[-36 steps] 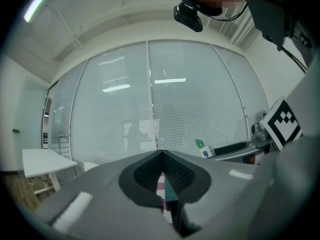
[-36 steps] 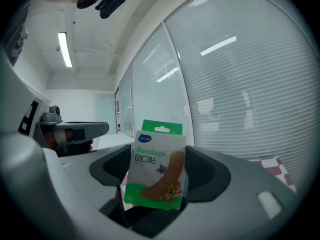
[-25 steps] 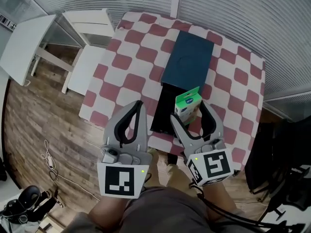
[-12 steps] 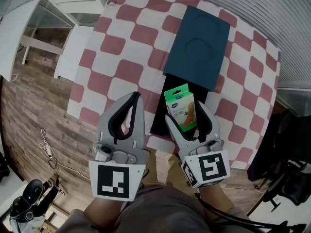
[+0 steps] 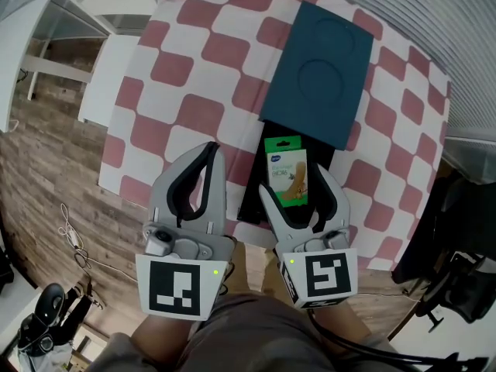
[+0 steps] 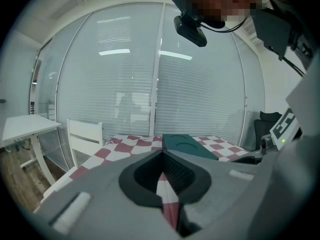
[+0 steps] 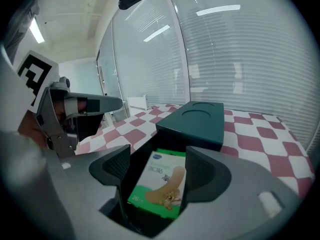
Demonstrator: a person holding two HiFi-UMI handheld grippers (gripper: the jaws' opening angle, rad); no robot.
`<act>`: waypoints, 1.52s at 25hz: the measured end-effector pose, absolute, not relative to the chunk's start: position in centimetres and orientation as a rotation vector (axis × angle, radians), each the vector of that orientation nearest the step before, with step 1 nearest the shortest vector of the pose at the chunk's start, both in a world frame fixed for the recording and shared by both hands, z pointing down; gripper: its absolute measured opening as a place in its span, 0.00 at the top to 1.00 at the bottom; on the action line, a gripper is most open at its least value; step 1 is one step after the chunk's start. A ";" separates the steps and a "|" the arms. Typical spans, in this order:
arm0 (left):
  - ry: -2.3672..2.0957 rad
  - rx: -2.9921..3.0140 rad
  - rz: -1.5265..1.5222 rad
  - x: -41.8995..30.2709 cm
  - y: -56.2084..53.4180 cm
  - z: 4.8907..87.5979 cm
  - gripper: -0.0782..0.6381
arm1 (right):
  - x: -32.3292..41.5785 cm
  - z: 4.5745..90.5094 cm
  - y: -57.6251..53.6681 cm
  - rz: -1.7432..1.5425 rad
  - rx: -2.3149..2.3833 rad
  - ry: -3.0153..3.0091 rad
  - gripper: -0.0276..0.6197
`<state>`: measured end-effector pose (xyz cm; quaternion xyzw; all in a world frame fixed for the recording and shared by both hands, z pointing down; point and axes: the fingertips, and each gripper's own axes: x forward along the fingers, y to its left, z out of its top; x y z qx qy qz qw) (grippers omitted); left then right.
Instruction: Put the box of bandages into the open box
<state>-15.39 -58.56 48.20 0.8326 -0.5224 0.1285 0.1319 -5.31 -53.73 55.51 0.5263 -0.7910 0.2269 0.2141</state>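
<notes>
placing | right hand-held gripper point(image 5: 295, 183) grasped bandages point(image 5: 286, 178) over open box point(image 5: 252, 178), frame centre | left hand-held gripper point(image 5: 212, 151) clenched, empty | next: lower, release

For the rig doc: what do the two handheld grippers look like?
The left gripper and right gripper match: grey curved jaws, black ribbed pads, white cube with black square markers and a green light. A black cable runs from the right one.

A table point(image 5: 194, 76) in red-and-white checked cloth stands on a wood floor point(image 5: 54, 169); a white chair point(image 5: 108, 72) sits just beside its left edge; a white desk point(image 5: 19, 45) stands farther left; a thin cable point(image 5: 71, 239) lies on the floor; blinds point(image 5: 473, 29) run along the table's far side.
</notes>
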 end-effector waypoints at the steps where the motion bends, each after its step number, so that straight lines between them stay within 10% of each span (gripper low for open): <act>1: -1.516 2.415 0.373 -15.4 -58.6 48.2 0.89 | -5.3 55.5 -53.7 0.629 1.458 -2.196 0.38; 13: -1.551 2.508 0.299 -13.7 -57.1 43.4 0.89 | -3.1 51.0 -53.7 0.646 1.572 -2.303 0.44; 25: -1.828 2.649 0.096 -12.3 -54.4 30.6 0.89 | -0.1 35.3 -53.7 0.194 1.727 -2.580 0.91; 38: -1.939 2.719 0.003 -11.7 -52.0 24.8 0.89 | 0.1 28.3 -52.8 -0.054 1.665 -2.683 0.92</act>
